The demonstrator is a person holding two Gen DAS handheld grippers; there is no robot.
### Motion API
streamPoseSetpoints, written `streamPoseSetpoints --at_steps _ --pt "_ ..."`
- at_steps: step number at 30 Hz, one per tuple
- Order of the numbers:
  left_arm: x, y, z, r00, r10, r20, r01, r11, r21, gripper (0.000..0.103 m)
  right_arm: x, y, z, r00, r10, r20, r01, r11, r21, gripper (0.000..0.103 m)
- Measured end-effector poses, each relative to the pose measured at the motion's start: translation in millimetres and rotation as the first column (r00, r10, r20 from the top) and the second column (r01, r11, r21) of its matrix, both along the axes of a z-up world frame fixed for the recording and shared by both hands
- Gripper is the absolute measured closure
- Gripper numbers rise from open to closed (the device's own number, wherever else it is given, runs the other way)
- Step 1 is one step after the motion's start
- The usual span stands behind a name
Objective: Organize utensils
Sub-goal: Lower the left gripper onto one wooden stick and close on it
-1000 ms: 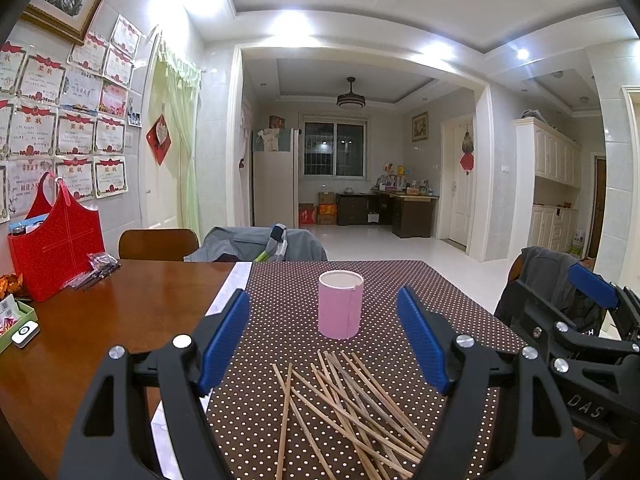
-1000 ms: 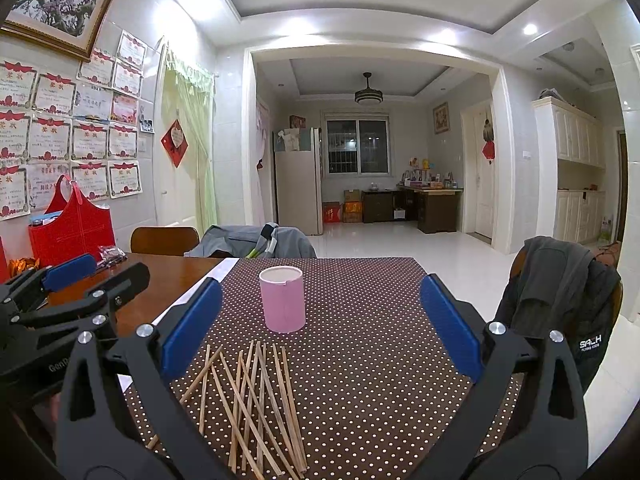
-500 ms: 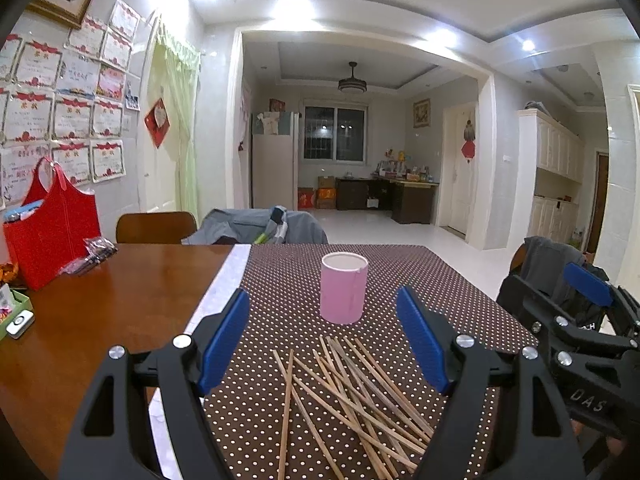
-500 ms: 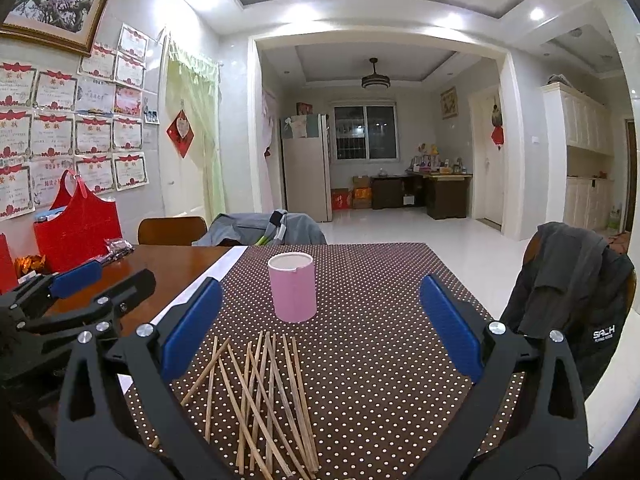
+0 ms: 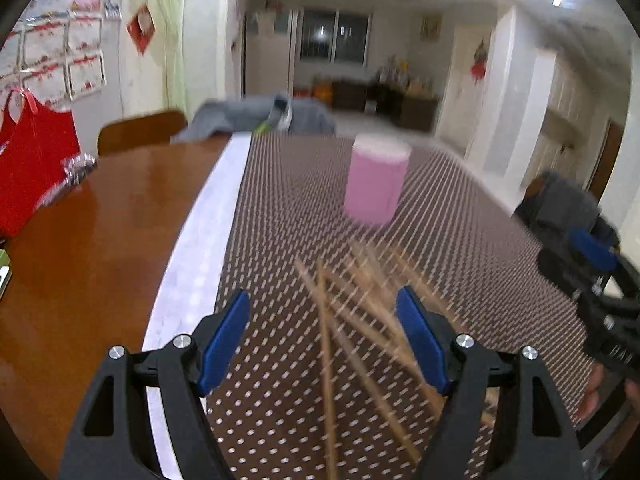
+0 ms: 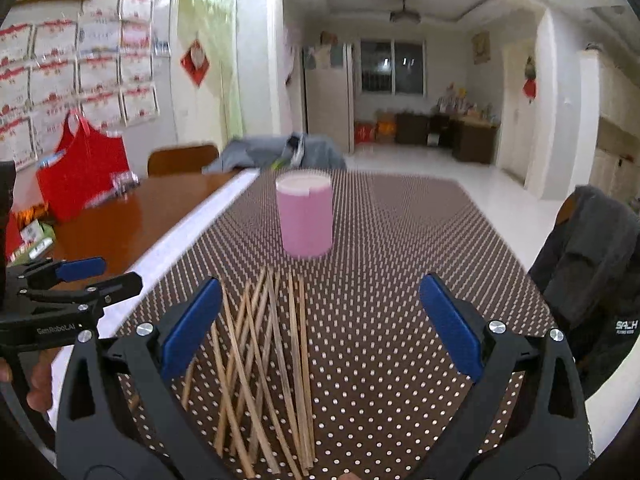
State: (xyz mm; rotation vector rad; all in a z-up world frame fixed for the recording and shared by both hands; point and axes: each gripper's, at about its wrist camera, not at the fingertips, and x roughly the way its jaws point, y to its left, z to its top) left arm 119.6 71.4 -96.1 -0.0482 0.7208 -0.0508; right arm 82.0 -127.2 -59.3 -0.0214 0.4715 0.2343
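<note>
Both the left gripper (image 5: 324,322) and right gripper (image 6: 320,314) gape empty over crossed chopsticks (image 6: 264,344) before the cup (image 6: 306,218), so a grab could snag several.

Pink cup (image 6: 306,218) stands just beyond the chopsticks (image 6: 264,360), cloth (image 6: 400,280) bare rightward

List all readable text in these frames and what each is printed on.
"GenRobot.AI": side of the left hand-held gripper, right wrist view.
"SALH": dark jacket over the chair; the smaller line beneath is unreadable.
"DA...": right hand-held gripper, left wrist view, blurred and partial.
Wall certificates: too small to read.
</note>
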Motion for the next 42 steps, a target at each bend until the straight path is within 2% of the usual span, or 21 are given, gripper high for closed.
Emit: streamPoseSetpoints --at_steps 3,9,11,12,14,15,18,20,22,24,26,28,33,42 --pt "14 6 -20 0.996 -0.018 -0.087 0.018 1.0 -0.003 0.028 15 5 -14 0.998 -0.005 -0.064 0.003 0.999 -0.038 0.006" --pt "38 8 -49 0.984 -0.027 -0.177 0.03 0.999 0.011 0.029 43 10 -38 0.984 0.016 -0.176 -0.027 0.998 -0.06 0.006" --pt "45 7 -55 0.98 -0.032 -0.199 0.037 0.999 0.024 0.037 52 12 -43 0.978 0.034 -0.204 -0.051 0.996 -0.077 0.006" --pt "50 7 -58 0.974 -0.032 -0.224 0.039 0.999 0.026 0.048 57 13 -44 0.974 0.046 -0.223 -0.066 0.995 -0.08 0.006" --pt "57 8 -65 0.966 -0.034 -0.256 0.041 0.999 0.022 0.054 67 13 -47 0.964 0.066 -0.257 -0.089 0.993 -0.082 0.008" --pt "61 9 -68 0.962 -0.035 -0.27 0.043 0.999 0.026 0.058 72 13 -49 0.958 0.081 -0.275 -0.106 0.992 -0.076 0.012" --pt "64 8 -73 0.955 -0.036 -0.294 0.048 0.998 0.032 0.063 92 13 -57 0.928 0.11 -0.355 -0.137 0.989 -0.052 0.025" --pt "68 7 -78 0.948 -0.029 -0.317 0.048 0.997 0.055 0.072 103 14 -64 0.906 0.128 -0.404 -0.156 0.987 -0.035 0.033" --pt "69 5 -80 0.949 -0.018 -0.316 0.047 0.995 0.087 0.076 113 15 -69 0.886 0.147 -0.439 -0.175 0.984 -0.024 0.044" --pt "71 6 -81 0.948 -0.014 -0.319 0.044 0.995 0.087 0.081 122 19 -73 0.868 0.156 -0.472 -0.186 0.982 -0.018 0.054" --pt "73 8 -81 0.946 -0.015 -0.324 0.041 0.996 0.073 0.094 129 20 -77 0.851 0.161 -0.5 -0.191 0.981 -0.009 0.06" --pt "76 11 -81 0.944 -0.014 -0.329 0.031 0.998 0.048 0.095 136 23 -80 0.832 0.172 -0.528 -0.206 0.979 -0.006 0.067" --pt "80 16 -78 0.948 0.005 -0.317 0.0 1.0 0.015 0.097 144 32 -81 0.814 0.16 -0.558 -0.23 0.972 -0.057 0.068" --pt "74 15 -47 0.98 0.022 -0.199 -0.031 0.999 -0.041 0.097 163 60 -83 0.78 0.125 -0.613 -0.266 0.953 -0.144 0.07"
